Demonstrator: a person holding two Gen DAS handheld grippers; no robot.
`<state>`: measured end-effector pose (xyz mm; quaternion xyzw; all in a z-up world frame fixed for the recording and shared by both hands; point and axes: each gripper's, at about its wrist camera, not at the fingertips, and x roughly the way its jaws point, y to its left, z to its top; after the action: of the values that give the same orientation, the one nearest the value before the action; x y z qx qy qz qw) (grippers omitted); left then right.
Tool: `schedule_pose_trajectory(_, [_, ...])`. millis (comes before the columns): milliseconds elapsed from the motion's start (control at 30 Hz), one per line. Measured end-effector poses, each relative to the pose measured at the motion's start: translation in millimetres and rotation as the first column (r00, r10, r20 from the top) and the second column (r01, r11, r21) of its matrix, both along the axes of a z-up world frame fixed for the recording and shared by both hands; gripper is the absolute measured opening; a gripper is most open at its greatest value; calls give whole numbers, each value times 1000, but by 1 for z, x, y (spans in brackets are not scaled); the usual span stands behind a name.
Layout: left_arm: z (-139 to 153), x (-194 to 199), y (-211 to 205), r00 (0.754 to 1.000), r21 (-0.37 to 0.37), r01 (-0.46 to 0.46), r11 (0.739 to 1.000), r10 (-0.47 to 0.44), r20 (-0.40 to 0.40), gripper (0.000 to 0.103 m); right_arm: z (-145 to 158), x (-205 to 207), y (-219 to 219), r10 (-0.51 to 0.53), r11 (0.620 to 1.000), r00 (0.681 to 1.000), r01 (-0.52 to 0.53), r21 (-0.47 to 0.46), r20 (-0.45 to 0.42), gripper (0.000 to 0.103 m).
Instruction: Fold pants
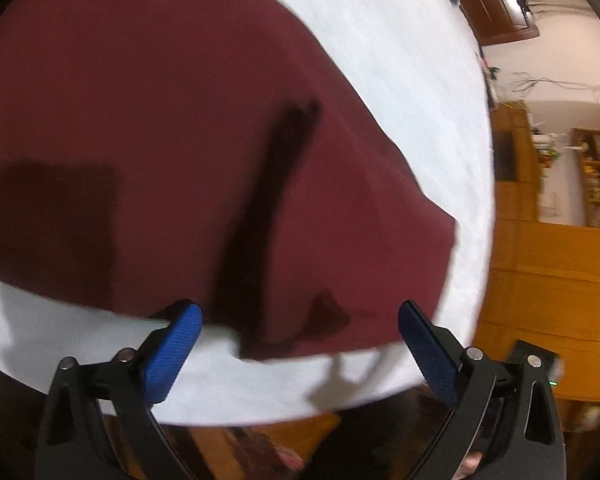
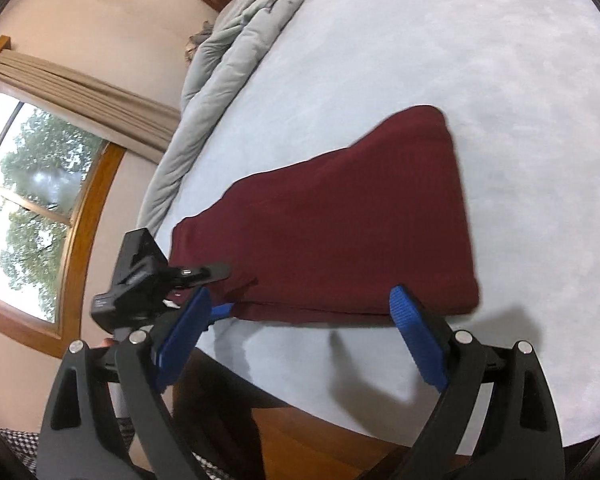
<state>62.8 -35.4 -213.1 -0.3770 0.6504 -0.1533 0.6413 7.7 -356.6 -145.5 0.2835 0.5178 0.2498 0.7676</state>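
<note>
Dark red pants (image 1: 160,140) lie folded flat on a pale blue bed sheet (image 1: 400,60). In the left wrist view they fill the middle, with gripper shadows across them. My left gripper (image 1: 300,320) is open and empty, just above the pants' near edge. In the right wrist view the pants (image 2: 340,232) lie as a folded slab ahead. My right gripper (image 2: 300,304) is open and empty, just short of their near folded edge. The left gripper's body (image 2: 140,276) shows at the pants' left end.
A bunched grey duvet (image 2: 228,64) lies along the far side of the bed (image 2: 480,60). A window (image 2: 32,208) with a wooden frame is at the left. Wooden furniture (image 1: 548,280) and wooden floor (image 2: 332,432) lie beyond the bed's edge.
</note>
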Motion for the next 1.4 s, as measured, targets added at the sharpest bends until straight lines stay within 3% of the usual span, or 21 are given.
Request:
schedule_pose_trajectory(100, [-21, 0, -11, 996, -149, -14, 989, 0, -87, 99, -3, 0, 0, -10, 1000, 1000, 10, 2, -1, 90])
schedule_pose_trajectory(167, [-31, 0, -14, 994, -164, -21, 986, 3, -110, 97, -4, 1, 0, -11, 1000, 1000, 11, -7, 2, 90])
schedule_pose_trajectory(233, [-36, 0, -16, 993, -166, -28, 986, 8, -121, 90, -4, 0, 0, -12, 1000, 1000, 12, -26, 9, 90])
schedule_pose_trajectory(267, [-36, 0, -18, 993, -174, -27, 984, 7, -114, 75, -4, 0, -1, -11, 999, 1000, 11, -32, 13, 90])
schedule_pose_trajectory(300, [-33, 1, -20, 994, -159, -17, 987, -1, -110, 68, -3, -1, -2, -13, 999, 1000, 14, -39, 16, 90])
schedule_pose_trajectory(433, [-15, 3, -24, 996, -80, 42, 996, -48, -70, 68, -9, -3, -7, -36, 999, 999, 36, -34, 1, 90])
schedule_pose_trajectory(633, [23, 6, -7, 995, 70, 104, 992, -104, -12, 81, -17, -4, -14, -50, 998, 999, 50, -35, -8, 90])
schedule_pose_trajectory(733, [47, 11, 13, 993, 172, 59, 983, -76, 94, 88, -19, -5, -13, -52, 998, 999, 52, -33, -10, 91])
schedule_pose_trajectory(800, [46, 20, 21, 993, 183, 31, 983, -51, 106, 90, -19, -4, -10, -51, 998, 999, 51, -43, -10, 91])
schedule_pose_trajectory(967, [-2, 42, 19, 999, 117, 40, 992, -39, -8, 90, -18, -5, -12, -45, 998, 999, 45, -45, -10, 91])
schedule_pose_trajectory(1067, [-7, 40, 7, 998, 62, 51, 997, -52, 25, 90, -17, -6, -14, -50, 997, 999, 49, -58, -9, 91])
schedule_pose_trajectory(1133, [-9, 37, -2, 997, -64, 76, 995, -75, 21, 90, -17, -5, -15, -52, 997, 999, 51, -57, -11, 91])
schedule_pose_trajectory(1233, [-12, 38, -11, 997, -65, 81, 995, -80, 22, 90, -18, -5, -13, -56, 997, 998, 55, -57, -13, 91])
schedule_pose_trajectory(1267, [-14, 39, -11, 997, -63, 71, 995, -70, 25, 88, -17, -5, -12, -52, 997, 999, 51, -59, -11, 91])
schedule_pose_trajectory(1333, [-15, 41, -6, 1000, -38, 24, 999, -24, 13, 60, -16, -7, -12, -46, 997, 999, 46, -69, -8, 91])
schedule_pose_trajectory(1367, [-15, 41, -2, 1000, -13, 15, 1000, -14, 11, 33, -15, -7, -12, -46, 996, 999, 45, -76, -5, 91])
schedule_pose_trajectory(1400, [-13, 43, 1, 1000, 17, 15, 1000, -15, 26, 26, -15, -7, -14, -47, 996, 999, 47, -75, -3, 91])
